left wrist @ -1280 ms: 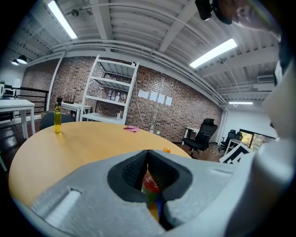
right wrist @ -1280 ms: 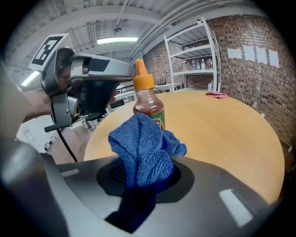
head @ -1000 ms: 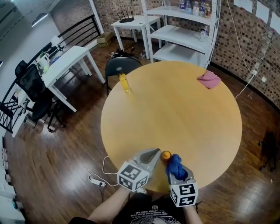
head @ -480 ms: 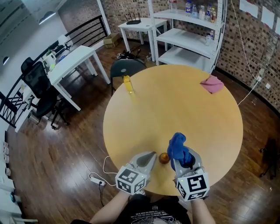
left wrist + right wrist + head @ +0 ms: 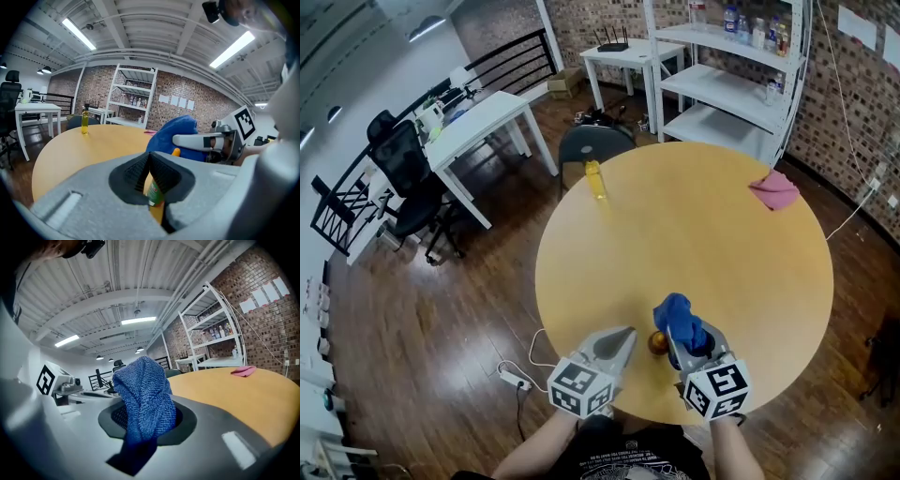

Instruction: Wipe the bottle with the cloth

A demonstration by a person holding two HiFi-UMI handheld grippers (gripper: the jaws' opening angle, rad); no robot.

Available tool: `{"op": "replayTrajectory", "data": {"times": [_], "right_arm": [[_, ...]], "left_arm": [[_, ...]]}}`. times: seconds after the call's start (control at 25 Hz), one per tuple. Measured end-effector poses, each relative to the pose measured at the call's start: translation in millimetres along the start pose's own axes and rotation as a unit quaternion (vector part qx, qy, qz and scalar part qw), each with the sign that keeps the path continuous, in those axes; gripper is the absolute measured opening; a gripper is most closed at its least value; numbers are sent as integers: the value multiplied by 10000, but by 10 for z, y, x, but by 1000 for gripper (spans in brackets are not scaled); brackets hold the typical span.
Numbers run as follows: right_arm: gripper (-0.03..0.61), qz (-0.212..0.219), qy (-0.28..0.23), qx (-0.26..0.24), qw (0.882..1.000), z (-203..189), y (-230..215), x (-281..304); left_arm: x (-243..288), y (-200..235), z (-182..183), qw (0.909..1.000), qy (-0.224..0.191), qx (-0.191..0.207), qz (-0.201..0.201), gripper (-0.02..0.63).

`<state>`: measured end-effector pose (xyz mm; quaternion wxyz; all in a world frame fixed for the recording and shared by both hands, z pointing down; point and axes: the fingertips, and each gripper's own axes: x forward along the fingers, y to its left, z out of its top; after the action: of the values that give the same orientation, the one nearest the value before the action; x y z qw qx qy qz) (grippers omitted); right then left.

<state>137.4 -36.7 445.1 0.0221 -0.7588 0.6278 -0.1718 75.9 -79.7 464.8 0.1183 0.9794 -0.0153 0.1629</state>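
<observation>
A small bottle [image 5: 657, 342] with an orange cap and a green label stands near the front edge of the round wooden table [image 5: 712, 244]. My left gripper [image 5: 625, 337] is shut on the bottle's body [image 5: 154, 191]. My right gripper [image 5: 682, 345] is shut on a blue cloth [image 5: 678, 320], which bunches up out of its jaws just right of the cap. In the left gripper view the blue cloth [image 5: 171, 136] hangs right beside the orange cap [image 5: 176, 151]. The right gripper view is filled by the blue cloth [image 5: 143, 398].
A yellow bottle [image 5: 594, 178] stands at the table's far left edge and a pink cloth [image 5: 774, 190] lies at the far right. Behind the table are a black chair [image 5: 595, 142], a white shelf unit [image 5: 727, 70] and a white desk [image 5: 478, 122].
My right gripper lifted the blue cloth from beside the bottle's cap to a little beyond it. The left gripper has kept hold of the bottle in about the same place.
</observation>
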Motion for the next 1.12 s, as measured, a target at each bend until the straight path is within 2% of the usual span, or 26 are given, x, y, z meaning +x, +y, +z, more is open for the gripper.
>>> {"op": "replayTrajectory", "data": {"times": [0.24,0.56,1.12], "right_arm": [[97,52,238,49,9997,-233,-100,46],[97,71,307,738,9968,-450,-259,84],[97,-221,678,850,9938,-867,-439,84]], "left_arm": [[-9,9,-24,9999,14,6,126,3],[-27,48,-40,9998,34,-27,204,3],[23,-6,-81,9999,108,13,126,3]]}}
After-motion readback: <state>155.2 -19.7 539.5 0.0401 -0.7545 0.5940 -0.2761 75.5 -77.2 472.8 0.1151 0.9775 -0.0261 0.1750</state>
